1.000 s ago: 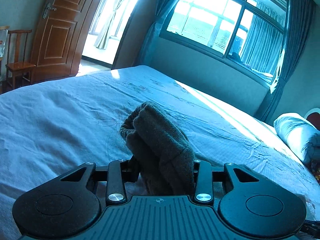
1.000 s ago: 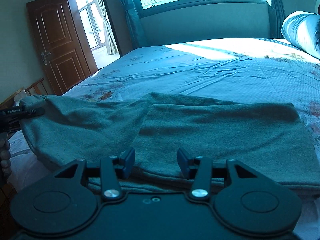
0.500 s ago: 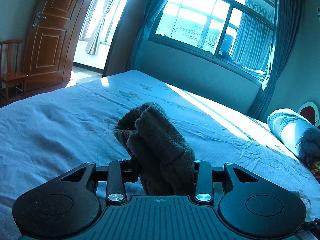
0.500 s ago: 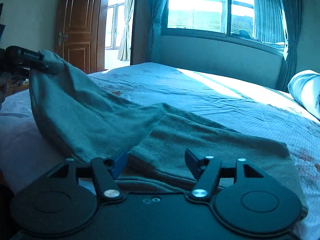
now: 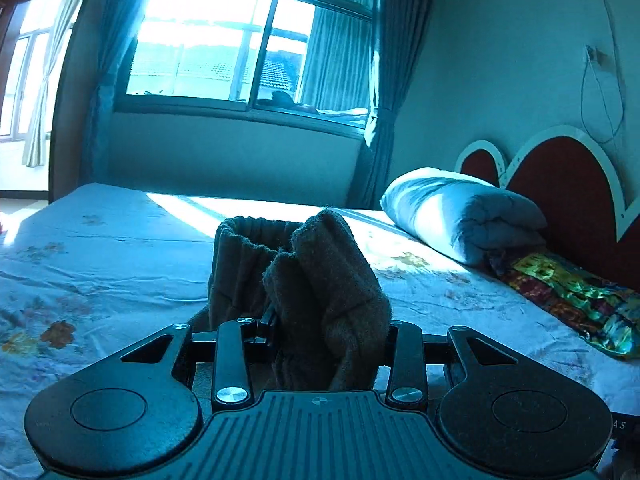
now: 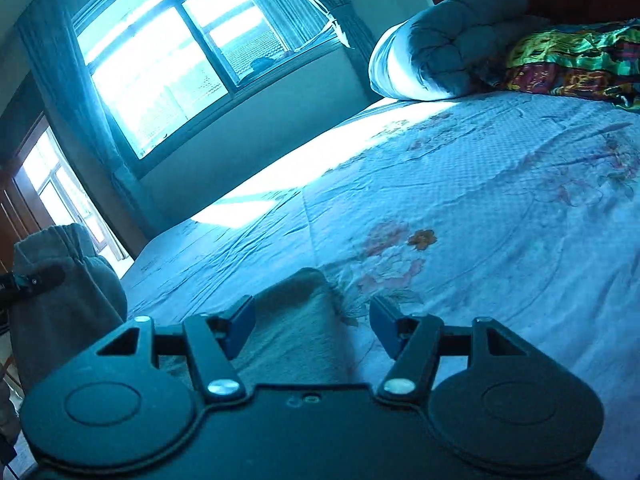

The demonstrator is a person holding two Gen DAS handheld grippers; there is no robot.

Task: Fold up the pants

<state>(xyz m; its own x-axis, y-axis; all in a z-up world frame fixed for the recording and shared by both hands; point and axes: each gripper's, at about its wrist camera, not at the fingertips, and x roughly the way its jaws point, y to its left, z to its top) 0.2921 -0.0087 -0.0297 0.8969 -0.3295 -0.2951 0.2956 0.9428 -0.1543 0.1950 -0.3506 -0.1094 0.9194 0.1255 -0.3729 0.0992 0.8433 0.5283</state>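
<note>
The grey-brown pants [image 5: 316, 292] are bunched up between the fingers of my left gripper [image 5: 326, 336], which is shut on them and holds the elastic waistband end up above the bed. In the right wrist view the same lifted end [image 6: 60, 280] hangs at the far left with the left gripper's tip [image 6: 36, 282] clamped on it. My right gripper [image 6: 312, 324] is open, its blue pads either side of a folded edge of the pants [image 6: 296, 320] that lies on the sheet. The pads do not touch the cloth.
The bed sheet [image 6: 480, 208] is light blue with flower prints. A rolled quilt [image 5: 460, 216] and a colourful cloth [image 5: 568, 296] lie by the red headboard [image 5: 560, 184]. A large window [image 5: 248, 40] is behind the bed.
Both grippers have swung right toward the headboard. My left gripper still holds the pants end, carried along. The right gripper has stayed open and now sees only a small folded edge.
</note>
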